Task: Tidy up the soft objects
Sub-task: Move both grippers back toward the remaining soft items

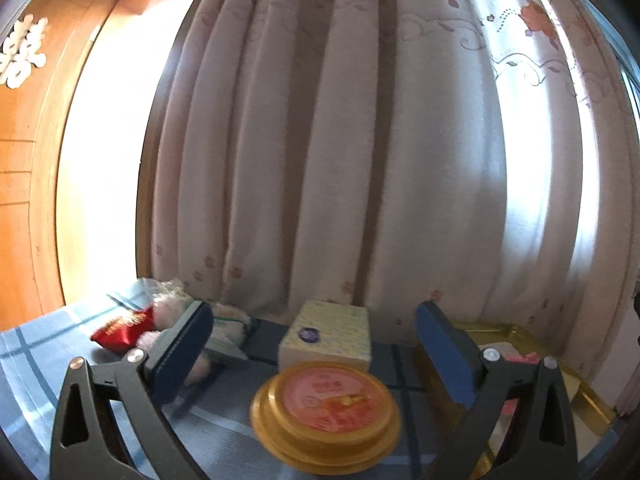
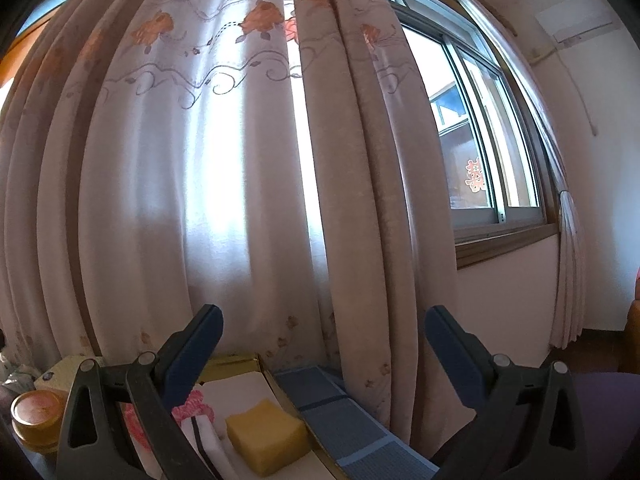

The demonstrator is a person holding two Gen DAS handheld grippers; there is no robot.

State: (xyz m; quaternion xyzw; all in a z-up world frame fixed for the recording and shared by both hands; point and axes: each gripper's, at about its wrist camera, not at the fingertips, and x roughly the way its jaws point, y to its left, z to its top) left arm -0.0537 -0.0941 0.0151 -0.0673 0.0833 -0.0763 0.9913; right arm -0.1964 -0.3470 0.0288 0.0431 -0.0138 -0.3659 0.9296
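1. The left gripper [image 1: 314,344] is spread wide and holds nothing. Its jaws frame the table surface ahead.
2. The right gripper [image 2: 324,346] is likewise spread and empty, raised above the gold tray [image 2: 240,361].
3. Just below and between the right jaws lies a yellow sponge [image 2: 266,436], resting in the tray beside a pink-and-white cloth [image 2: 196,410] that sits under the left-hand jaw.
4. Ahead and left of the left gripper, a heap of soft items [image 1: 160,320] lies on the blue checked cover [image 1: 36,356], partly hidden by the left-hand jaw: a red pouch [image 1: 124,328] and pale plush or fabric whose exact kind cannot be told.
5. Directly ahead of the left gripper stand a round yellow-lidded tub [image 1: 326,412] and, behind it, a tissue pack [image 1: 326,334]. The tub looks rigid.
6. Handling judgement: the soft items are probably light and compressible and will sag when lifted. A pinch across the bulkiest middle part is advisable, since thin edges may slip out.
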